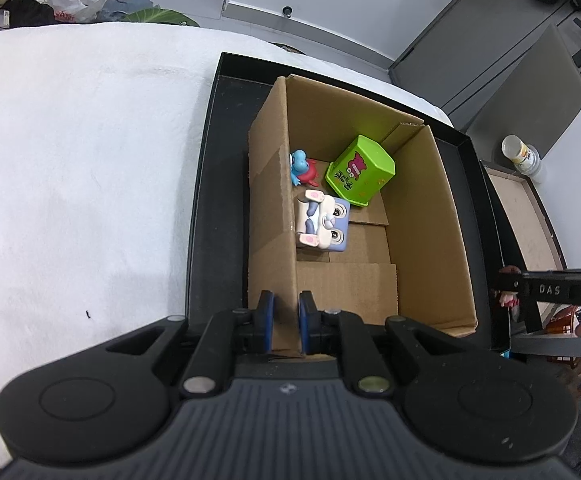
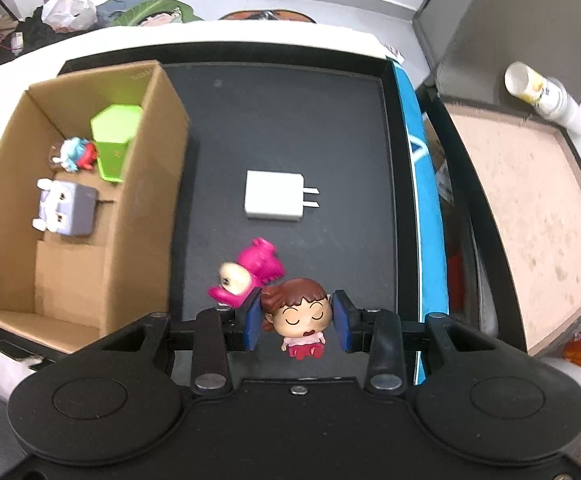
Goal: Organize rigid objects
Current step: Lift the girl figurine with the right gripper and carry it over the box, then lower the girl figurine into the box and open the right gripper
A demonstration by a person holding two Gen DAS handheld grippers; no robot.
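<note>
My left gripper (image 1: 286,320) is shut on the near left wall of an open cardboard box (image 1: 422,220). Inside the box lie a green toy bin (image 1: 360,170), a small blue and red figure (image 1: 301,166) and a grey-blue rabbit cube (image 1: 324,222). My right gripper (image 2: 299,320) is shut on the head of a brown-haired doll figure (image 2: 300,316), held above the black tray (image 2: 290,120). A pink toy (image 2: 250,272) lies just left of it on the tray. A white plug charger (image 2: 274,196) lies in the tray's middle. The box (image 2: 146,184) stands at the tray's left.
The tray sits on a white cloth-covered table (image 1: 70,160). A blue strip (image 2: 418,160) runs along the tray's right edge. Beyond it stand a brown board (image 2: 522,200) and a white and yellow bottle (image 2: 538,92). Bags and shoes lie on the floor at the back.
</note>
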